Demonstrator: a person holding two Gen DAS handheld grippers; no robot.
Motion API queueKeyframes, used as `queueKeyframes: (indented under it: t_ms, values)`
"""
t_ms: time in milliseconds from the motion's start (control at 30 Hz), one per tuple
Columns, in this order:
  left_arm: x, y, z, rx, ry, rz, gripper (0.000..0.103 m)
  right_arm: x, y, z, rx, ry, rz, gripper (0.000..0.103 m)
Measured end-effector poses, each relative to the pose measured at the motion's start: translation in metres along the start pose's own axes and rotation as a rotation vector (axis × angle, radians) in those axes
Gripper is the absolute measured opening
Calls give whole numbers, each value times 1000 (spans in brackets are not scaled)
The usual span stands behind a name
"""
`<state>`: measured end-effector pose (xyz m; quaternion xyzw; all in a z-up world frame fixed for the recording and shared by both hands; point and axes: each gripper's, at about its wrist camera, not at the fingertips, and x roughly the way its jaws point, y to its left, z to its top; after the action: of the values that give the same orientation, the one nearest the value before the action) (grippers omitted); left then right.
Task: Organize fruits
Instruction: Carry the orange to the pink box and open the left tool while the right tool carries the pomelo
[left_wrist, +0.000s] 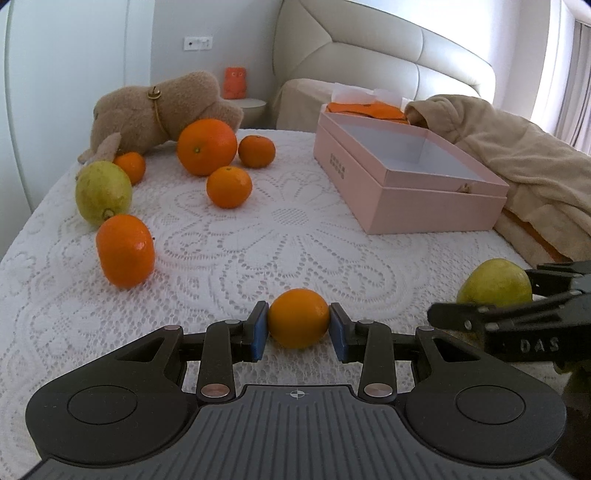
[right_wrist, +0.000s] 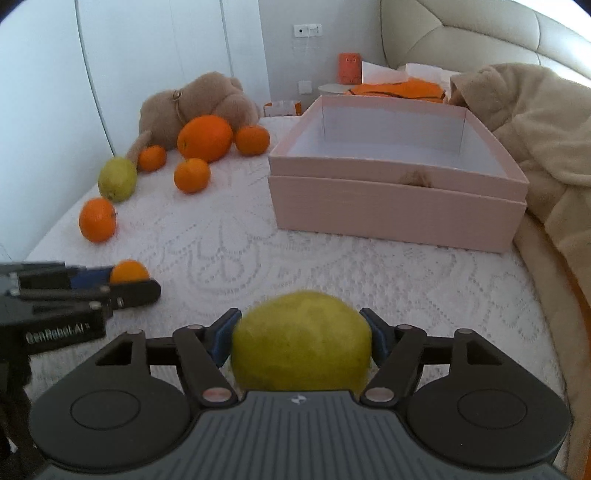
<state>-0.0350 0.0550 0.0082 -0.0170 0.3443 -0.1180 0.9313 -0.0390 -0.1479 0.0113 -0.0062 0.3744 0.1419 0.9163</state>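
My left gripper (left_wrist: 298, 325) is clamped on a small orange (left_wrist: 298, 318), pads touching both sides; my right gripper (right_wrist: 301, 339) grips a green pear-like fruit (right_wrist: 301, 343) the same way. The pink box (right_wrist: 397, 177) lies far and to the right of both, its long axis roughly left to right, open and empty. I judge the right gripper nearer. 6 fruits wait far left on the lace cloth (left_wrist: 258, 240).

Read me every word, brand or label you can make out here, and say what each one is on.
"DAS", raised letters on the right gripper, cut off at the frame edge.
"GenRobot.AI", white print on the left gripper.
Two short rows of dark print on the side of the pink box: too small to read.
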Motion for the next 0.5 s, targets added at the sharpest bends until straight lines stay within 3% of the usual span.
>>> queueKeyframes:
  t_ms: [300, 500]
  values:
    - [0, -4, -2, 30, 1, 14, 40, -9, 11, -6, -22, 42, -73, 66]
    - [2, -10, -3, 84, -1, 33, 41, -12, 6, -8, 11, 35, -69, 65]
